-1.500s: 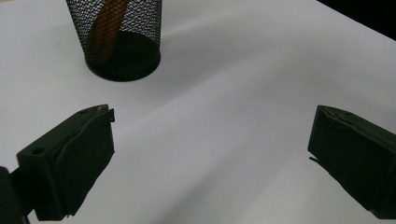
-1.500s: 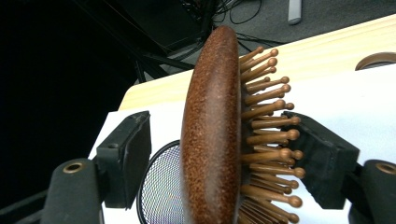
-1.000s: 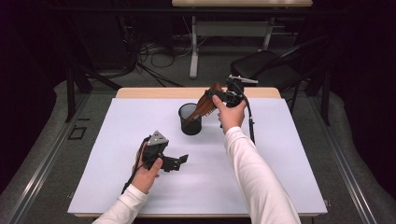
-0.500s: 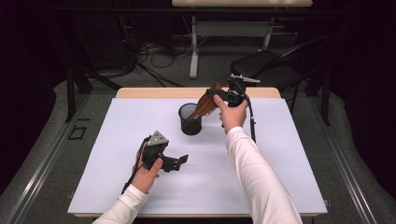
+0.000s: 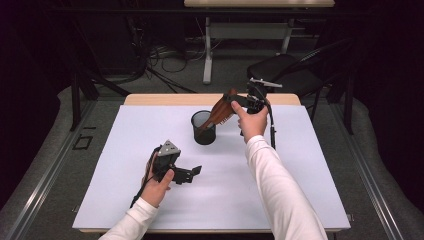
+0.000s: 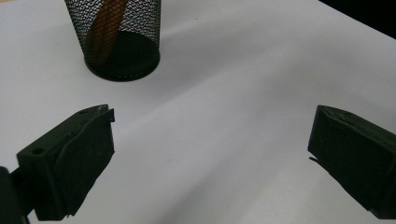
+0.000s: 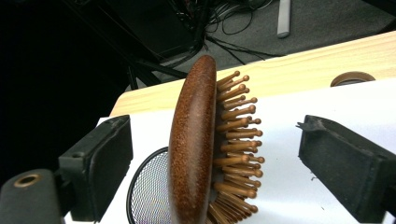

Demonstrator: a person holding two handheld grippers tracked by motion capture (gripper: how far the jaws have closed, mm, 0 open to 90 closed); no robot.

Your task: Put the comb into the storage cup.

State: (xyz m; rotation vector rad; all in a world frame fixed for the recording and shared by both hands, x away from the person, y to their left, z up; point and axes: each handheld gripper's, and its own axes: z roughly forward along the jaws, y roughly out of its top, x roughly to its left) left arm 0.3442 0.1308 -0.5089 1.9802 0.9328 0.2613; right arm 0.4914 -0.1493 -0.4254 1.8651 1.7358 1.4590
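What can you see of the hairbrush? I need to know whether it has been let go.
The hairbrush is a dark brown wooden paddle brush with paler wooden pins tipped with small balls. It stands tilted, handle down inside the black mesh cup, head leaning over the rim toward the right gripper. Its head lies between that gripper's fingers, which have just been opening; gaps show on both sides, so neither presses on it.

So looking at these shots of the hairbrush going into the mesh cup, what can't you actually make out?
- Hairbrush handle end: in the right gripper view the bottom edge cuts it off; in the left gripper view the mesh cup veils it.
- Cup rim: cut by the top edge in the left gripper view.
- Right gripper jaws: in the high view, small and partly behind the hand.
- Round brown thing on the table edge: too little shows to name it.
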